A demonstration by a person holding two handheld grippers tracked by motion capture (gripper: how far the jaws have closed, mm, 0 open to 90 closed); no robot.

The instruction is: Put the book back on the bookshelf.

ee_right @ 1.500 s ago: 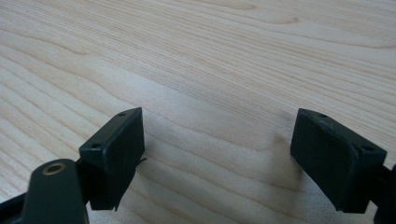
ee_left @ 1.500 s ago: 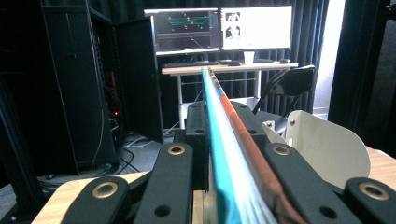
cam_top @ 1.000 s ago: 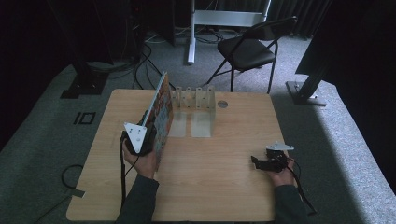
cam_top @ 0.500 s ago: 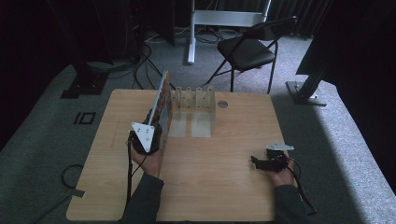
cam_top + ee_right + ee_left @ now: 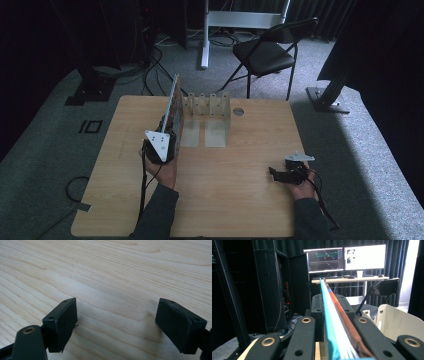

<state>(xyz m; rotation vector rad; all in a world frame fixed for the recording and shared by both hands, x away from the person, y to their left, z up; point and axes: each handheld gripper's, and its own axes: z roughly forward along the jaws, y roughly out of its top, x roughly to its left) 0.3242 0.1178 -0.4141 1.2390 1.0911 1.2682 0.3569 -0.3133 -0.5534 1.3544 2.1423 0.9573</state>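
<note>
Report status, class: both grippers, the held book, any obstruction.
Left gripper shut on thin colourful book, upright on edge. Right gripper open, idle on wooden table. White slotted rack beside book.

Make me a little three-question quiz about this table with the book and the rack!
1. True or false: the left tool is shut on the book.
2. Which way does the book stand? A) flat on the table B) upright on its edge C) inside the rack
3. Fill in: the right tool has its jaws ____ above the bare table.

Key:
1. True; the book's edge runs between its jaws in the left gripper view.
2. B; it stands beside the white rack.
3. Open; nothing lies between them.
</note>
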